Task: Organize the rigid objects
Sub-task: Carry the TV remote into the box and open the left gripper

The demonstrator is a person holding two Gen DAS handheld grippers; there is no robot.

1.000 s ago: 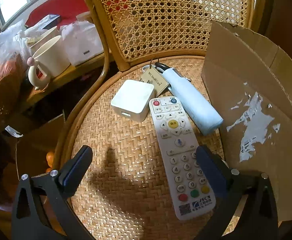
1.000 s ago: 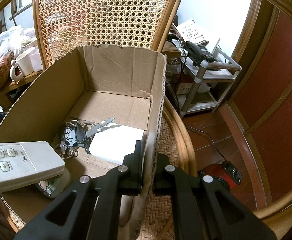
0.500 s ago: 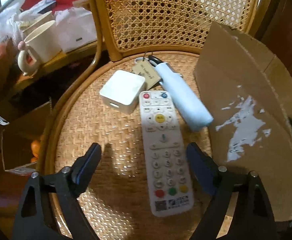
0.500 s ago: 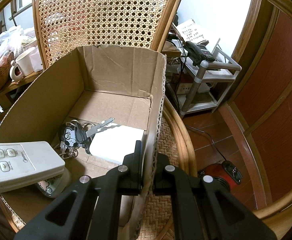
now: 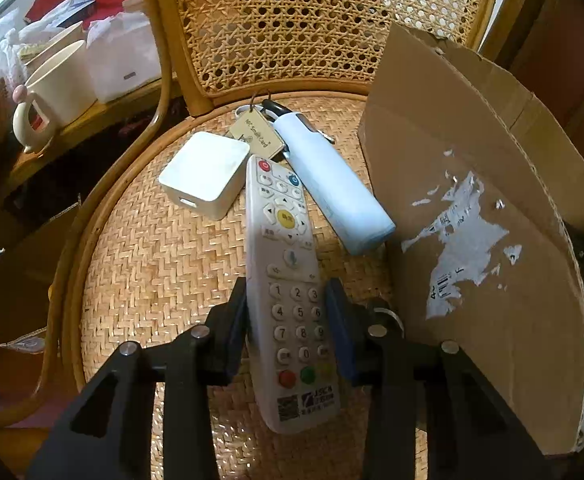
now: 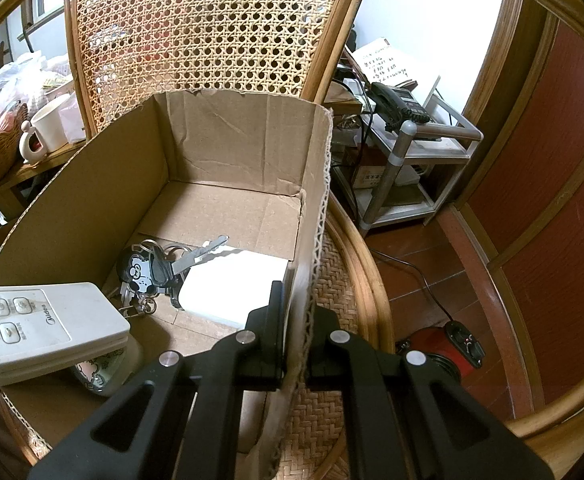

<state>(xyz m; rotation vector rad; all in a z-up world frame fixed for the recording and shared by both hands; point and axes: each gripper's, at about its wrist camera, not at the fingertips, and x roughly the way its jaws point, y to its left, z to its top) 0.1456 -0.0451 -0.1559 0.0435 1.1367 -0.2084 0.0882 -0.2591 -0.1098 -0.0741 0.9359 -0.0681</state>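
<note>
Left to right on the rattan seat (image 5: 151,264): white cube adapter (image 5: 205,174), then the TV remote (image 5: 292,280), then the pale blue cylinder (image 5: 332,184) with the key tag (image 5: 256,136) behind it, then the cardboard box (image 5: 492,240).

Your left gripper (image 5: 285,312) has closed down to the remote's width, one finger (image 5: 235,320) on each long edge at the number pad. It looks seated, but I can't tell how firm.

Risks:
- You're gripping low on the remote, so the long top end overhangs. Lift fast and it may pivot or slip out, since the side edges are smooth plastic.
- The remote's top end sits just beside the adapter and the blue cylinder. Drag instead of lifting and you'll likely shove both.
- The box wall is tall and close. The remote's nose could catch the rim on the way over.

Your right gripper (image 6: 296,328) is pinched on the box's right wall (image 6: 312,216), nearly fully closed. That wall is thin board, so pulling may fold it or tip the box. Inside are an AC remote (image 6: 39,328), keys (image 6: 151,272) and a white block (image 6: 231,288). Floor space is tight, so the remote may land on top.
</note>
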